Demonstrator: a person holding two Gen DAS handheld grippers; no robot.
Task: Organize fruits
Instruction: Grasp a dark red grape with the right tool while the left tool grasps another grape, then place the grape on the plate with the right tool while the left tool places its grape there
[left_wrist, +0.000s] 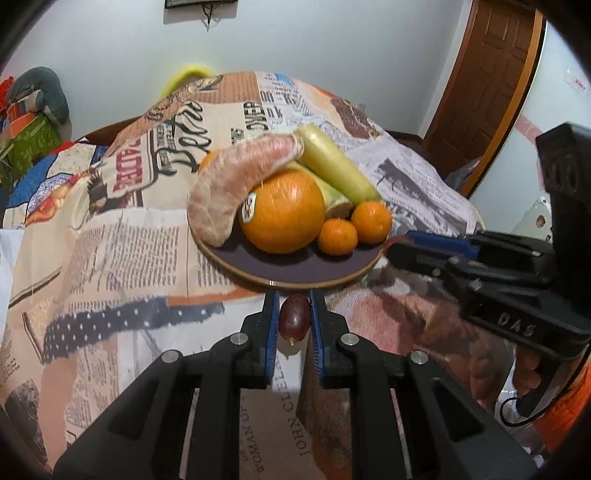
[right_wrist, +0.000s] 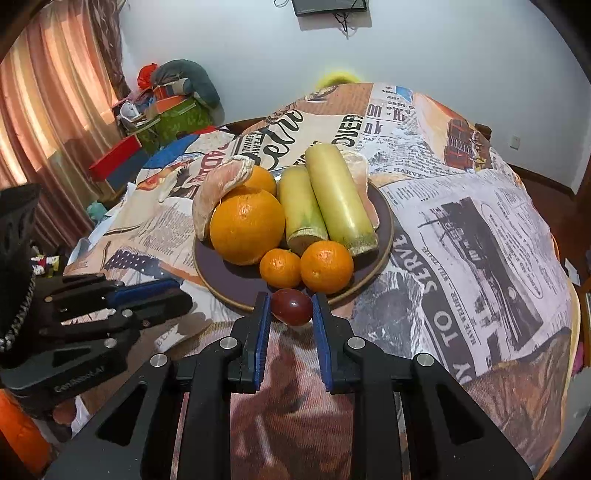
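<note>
My left gripper (left_wrist: 293, 300) is shut on a dark red grape (left_wrist: 294, 318), held just in front of the near rim of a dark plate (left_wrist: 295, 267). My right gripper (right_wrist: 290, 300) is shut on a rounder red grape (right_wrist: 291, 309) at the same plate's (right_wrist: 229, 284) near rim. On the plate lie a large orange (right_wrist: 245, 225), two mandarins (right_wrist: 280, 267) (right_wrist: 326, 266), two pale green cane pieces (right_wrist: 340, 195) and a peeled pomelo segment (right_wrist: 218, 192). Each gripper shows in the other's view, the right (left_wrist: 397, 245) and the left (right_wrist: 181, 291).
A newspaper-print cloth (right_wrist: 461, 229) covers the round table and drops off at its edges. Boxes and a grey cushion (right_wrist: 173, 107) are piled at the back left by a curtain. A wooden door (left_wrist: 491, 81) stands at the right.
</note>
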